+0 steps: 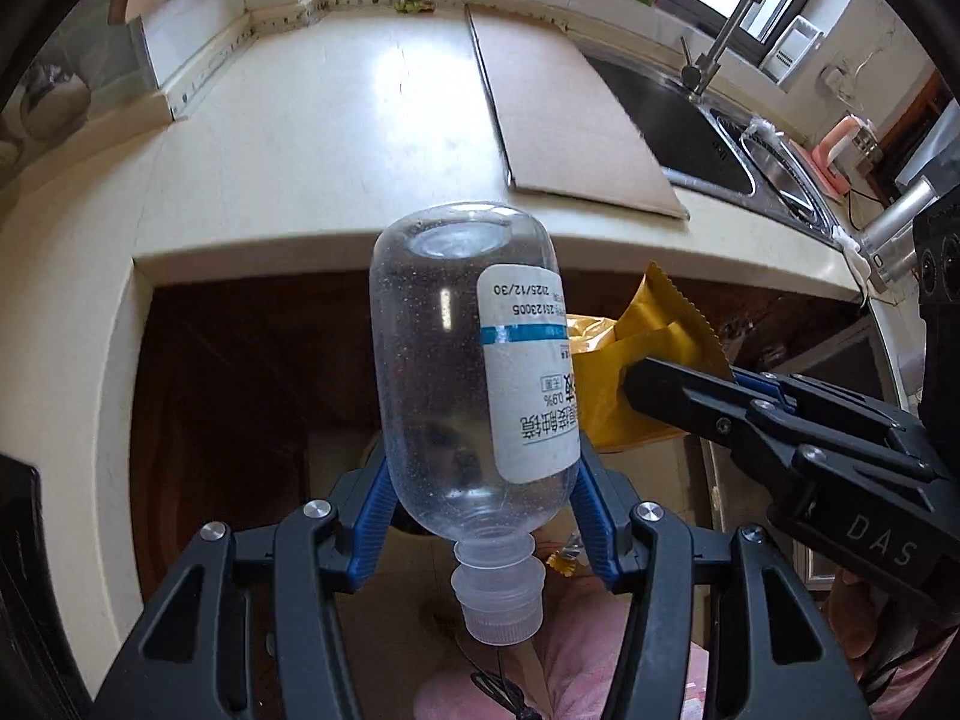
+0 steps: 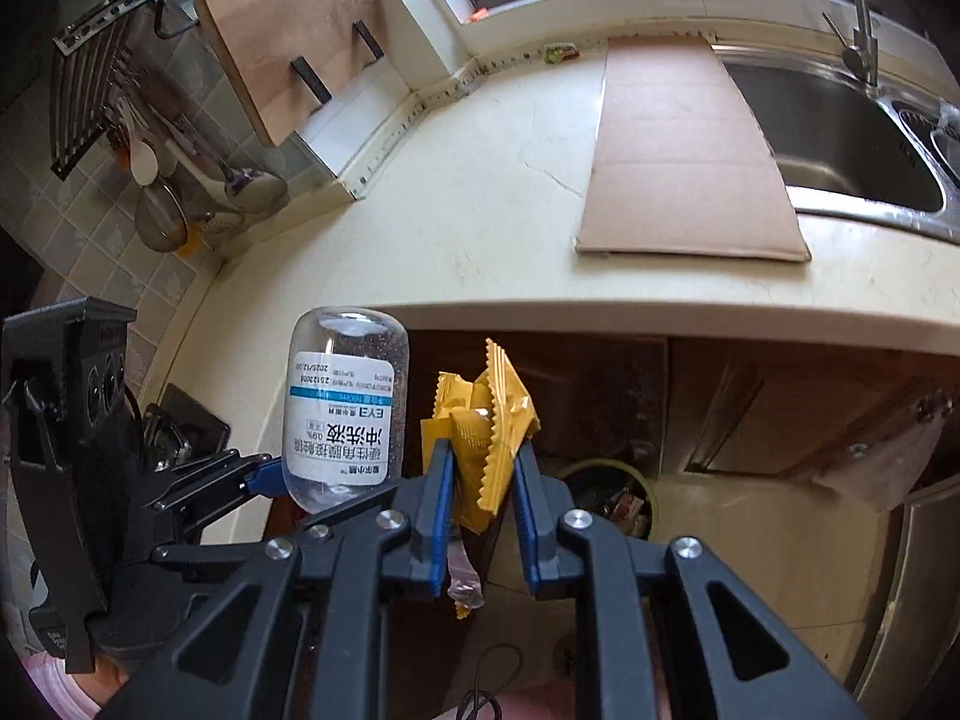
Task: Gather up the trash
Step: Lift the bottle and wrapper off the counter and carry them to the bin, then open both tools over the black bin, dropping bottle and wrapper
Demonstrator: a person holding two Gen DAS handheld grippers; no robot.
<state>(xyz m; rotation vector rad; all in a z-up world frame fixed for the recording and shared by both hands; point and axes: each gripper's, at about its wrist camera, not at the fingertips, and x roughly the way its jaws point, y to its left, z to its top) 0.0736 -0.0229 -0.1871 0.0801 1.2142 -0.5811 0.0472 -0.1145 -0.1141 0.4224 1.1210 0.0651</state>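
Your left claw (image 1: 480,480) grips the clear bottle (image 1: 468,360); your right claw (image 2: 480,480) pinches yellow wrappers (image 2: 486,426). Risk: smooth bottle slips before the bin (image 2: 612,492) at 5 o'clock.

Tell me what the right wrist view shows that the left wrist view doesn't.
Only the right wrist view shows the trash bin on the floor below the counter edge, and the hanging utensils on the tiled wall. Only the left wrist view shows the bottle's cap, pointing down. Both show the clear labelled bottle in the left tool, the yellow wrapper in the right tool, the cardboard sheet and the sink.
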